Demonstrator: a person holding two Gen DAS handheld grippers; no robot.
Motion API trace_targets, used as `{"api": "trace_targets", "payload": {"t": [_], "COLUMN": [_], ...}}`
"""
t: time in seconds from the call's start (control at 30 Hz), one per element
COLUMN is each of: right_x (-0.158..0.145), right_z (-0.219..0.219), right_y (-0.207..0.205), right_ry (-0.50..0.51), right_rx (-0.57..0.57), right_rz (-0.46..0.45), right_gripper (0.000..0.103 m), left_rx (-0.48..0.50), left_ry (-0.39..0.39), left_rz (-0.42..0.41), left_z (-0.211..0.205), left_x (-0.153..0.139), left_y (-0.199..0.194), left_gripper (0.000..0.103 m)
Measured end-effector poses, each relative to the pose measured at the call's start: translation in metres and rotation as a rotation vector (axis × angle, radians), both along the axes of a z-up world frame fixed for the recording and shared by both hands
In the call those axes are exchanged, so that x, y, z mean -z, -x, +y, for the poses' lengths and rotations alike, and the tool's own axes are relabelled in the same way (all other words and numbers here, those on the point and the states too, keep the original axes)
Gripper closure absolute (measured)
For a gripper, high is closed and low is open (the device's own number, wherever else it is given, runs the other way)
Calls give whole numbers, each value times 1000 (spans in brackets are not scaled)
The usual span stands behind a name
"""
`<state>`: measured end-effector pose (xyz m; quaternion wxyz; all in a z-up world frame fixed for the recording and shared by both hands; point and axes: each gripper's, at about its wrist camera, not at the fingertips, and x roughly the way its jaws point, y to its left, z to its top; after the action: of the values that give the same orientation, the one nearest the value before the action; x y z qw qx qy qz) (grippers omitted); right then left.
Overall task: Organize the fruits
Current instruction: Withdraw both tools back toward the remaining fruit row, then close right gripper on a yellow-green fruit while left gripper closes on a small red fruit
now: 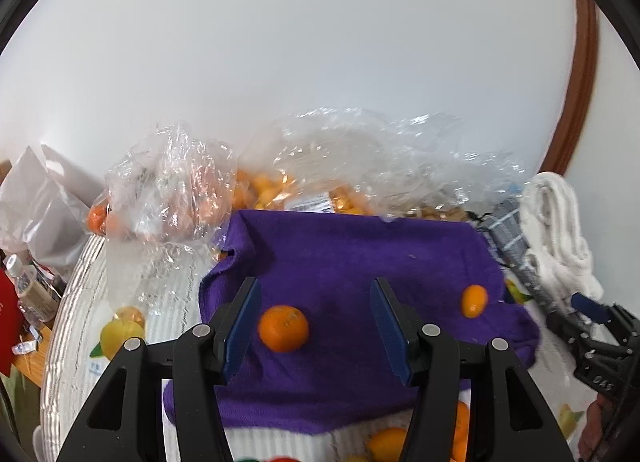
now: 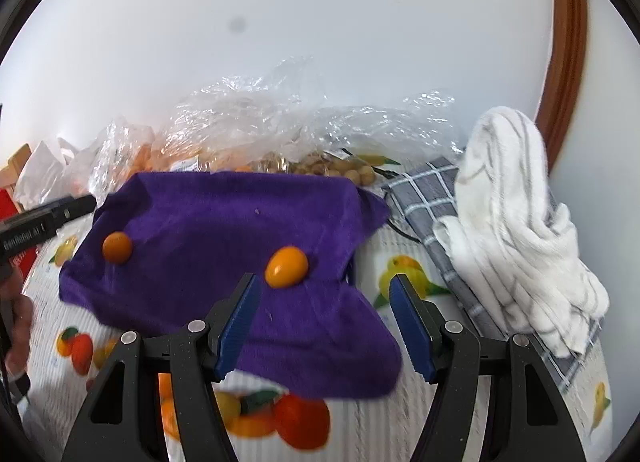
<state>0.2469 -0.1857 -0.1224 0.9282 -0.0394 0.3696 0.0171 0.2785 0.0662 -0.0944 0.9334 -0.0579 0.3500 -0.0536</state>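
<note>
A: State of both tongs?

B: Left tongs (image 1: 316, 326) stand apart and empty above the purple cloth (image 1: 360, 262). The round orange (image 1: 283, 328) lies on the cloth, near the left pad. Right tongs (image 2: 324, 322) also gape, holding nothing; the small oval fruit (image 2: 286, 261) lies just beyond them.

A: Procedure?

B: Centre each fruit between the pads before closing. Squeeze gently; both fruits likely roll.

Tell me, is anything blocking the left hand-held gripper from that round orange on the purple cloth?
Nothing visible is. The left hand-held gripper is open, and the round orange lies bare on the purple cloth, near the left finger. The small oval fruit lies apart, off to the right.
</note>
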Motion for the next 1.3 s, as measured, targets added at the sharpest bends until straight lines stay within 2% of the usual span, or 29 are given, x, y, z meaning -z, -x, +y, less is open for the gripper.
{"api": "trace_targets", "payload": {"t": [0.1,0.23,0.3,0.53,0.63,0.7,0.8,0.97,1.13,1.3], "right_x": [-3,-1,2,21,30,38,50,62,62,73], "right_z": [-5,-10,-11,-5,0,4,13,27,31,33], "right_y": [15,31,37,56,64,67,68,56,41,26], "right_ry": [-8,-27,-37,-32,-40,-68,-80,-108,-196,-213], "right_rx": [-2,-4,-9,-41,-72,-97,-136,-175,-207,-191], "right_rz": [9,21,36,63,53,72,95,133,169,219], "right_gripper": [37,37,37,38,40,48,59,66,67,69], "left_rx": [3,18,25,-44,-98,-116,-152,-189,-179,-160], "left_ry": [17,-58,-69,-54,-18,9,34,21,-7,0], "left_rz": [7,34,48,102,127,142,171,191,179,178], "left_z": [-4,-8,-5,23,40,47,58,64,58,54], "left_x": [2,9,12,33,48,56,74,97,100,99], "left_y": [12,31,42,76,92,99,110,124,127,125], "left_gripper": [49,49,49,49,49,49,49,49,49,49]}}
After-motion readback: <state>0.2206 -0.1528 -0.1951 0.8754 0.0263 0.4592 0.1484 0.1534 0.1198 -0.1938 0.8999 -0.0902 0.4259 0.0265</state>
